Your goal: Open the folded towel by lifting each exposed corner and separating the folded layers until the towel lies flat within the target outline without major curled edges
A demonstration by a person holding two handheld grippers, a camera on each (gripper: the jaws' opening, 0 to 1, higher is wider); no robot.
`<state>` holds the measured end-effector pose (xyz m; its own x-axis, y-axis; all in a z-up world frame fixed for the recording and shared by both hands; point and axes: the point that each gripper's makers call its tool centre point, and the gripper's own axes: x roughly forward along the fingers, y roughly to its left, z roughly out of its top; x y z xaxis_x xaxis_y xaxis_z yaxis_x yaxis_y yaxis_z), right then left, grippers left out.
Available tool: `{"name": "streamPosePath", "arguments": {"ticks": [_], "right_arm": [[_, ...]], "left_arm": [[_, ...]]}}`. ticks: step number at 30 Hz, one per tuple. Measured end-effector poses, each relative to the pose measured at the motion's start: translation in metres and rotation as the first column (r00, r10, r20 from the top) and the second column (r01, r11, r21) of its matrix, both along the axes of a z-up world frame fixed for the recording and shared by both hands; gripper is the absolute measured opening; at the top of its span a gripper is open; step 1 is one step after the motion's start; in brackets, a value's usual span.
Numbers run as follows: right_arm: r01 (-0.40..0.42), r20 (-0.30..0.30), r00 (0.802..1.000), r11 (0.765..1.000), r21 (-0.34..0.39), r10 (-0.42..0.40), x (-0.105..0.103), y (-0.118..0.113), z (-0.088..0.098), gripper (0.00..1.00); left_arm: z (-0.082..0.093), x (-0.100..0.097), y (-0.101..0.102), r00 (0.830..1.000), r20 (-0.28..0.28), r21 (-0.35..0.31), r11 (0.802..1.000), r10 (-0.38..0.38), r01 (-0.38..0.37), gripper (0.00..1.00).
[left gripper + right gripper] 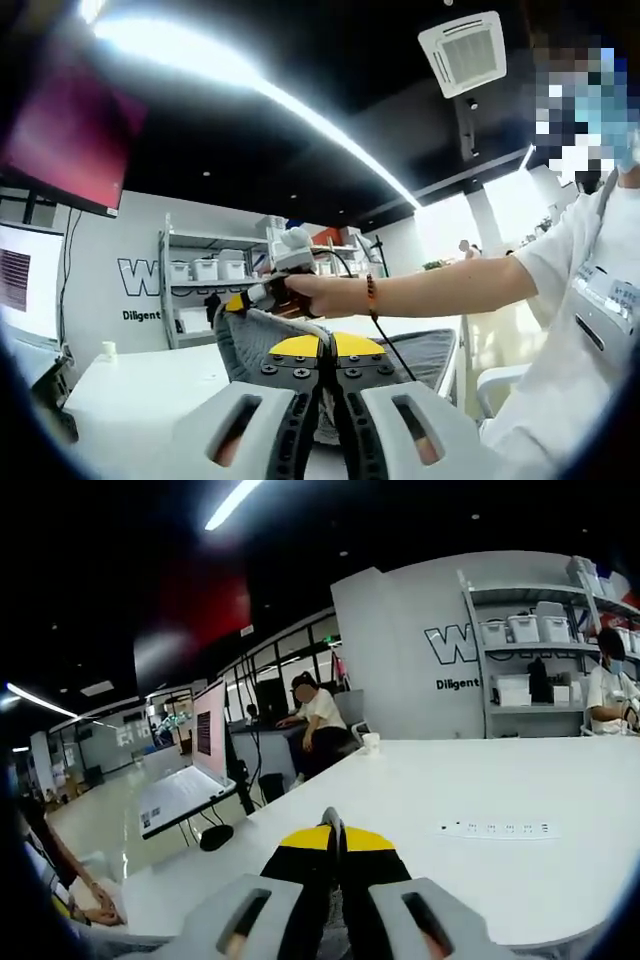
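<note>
Left tool [325, 385] pinching towel [255, 345] aloft

Grey towel [420, 352] is hanging between yellow-tipped black jaws; the left gripper [322, 352] is showing pale grey fingers [240, 425]. White table [520, 780] is carrying a white power strip [495, 829]. Person's shirt [585, 330] is showing white.

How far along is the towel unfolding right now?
Done: the grey towel is lifted off the white table. In hand: the left gripper and right gripper each pinch an edge, holding it up between them. Left: lowering it flat; I cannot tell about the outline or curled edges.
</note>
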<state>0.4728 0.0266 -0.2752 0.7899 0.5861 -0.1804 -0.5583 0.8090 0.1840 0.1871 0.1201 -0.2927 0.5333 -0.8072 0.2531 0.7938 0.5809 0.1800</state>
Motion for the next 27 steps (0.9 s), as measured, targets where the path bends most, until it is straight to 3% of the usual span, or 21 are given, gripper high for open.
{"name": "streamPosePath", "arguments": {"ticks": [7,9,17,27], "right_arm": [[-0.007,-0.003,1.000,1.000,0.005,0.007,0.000,0.005,-0.001,0.00],[-0.006,0.001,1.000,1.000,-0.006,0.006,-0.005,0.009,-0.004,0.00],[-0.024,-0.018,1.000,1.000,0.017,0.024,-0.008,0.019,-0.018,0.00],[-0.028,-0.014,1.000,1.000,0.004,0.028,-0.008,0.025,-0.019,0.00]], "left_arm": [[-0.006,0.003,0.008,1.000,0.005,0.058,0.998,0.030,-0.030,0.00],[-0.011,0.004,0.009,0.999,0.021,0.103,0.993,0.050,-0.052,0.00],[-0.015,0.000,0.008,0.999,0.028,0.145,0.989,0.033,-0.037,0.00],[-0.020,0.001,0.013,0.999,0.031,0.164,0.986,0.028,-0.033,0.00]]}}
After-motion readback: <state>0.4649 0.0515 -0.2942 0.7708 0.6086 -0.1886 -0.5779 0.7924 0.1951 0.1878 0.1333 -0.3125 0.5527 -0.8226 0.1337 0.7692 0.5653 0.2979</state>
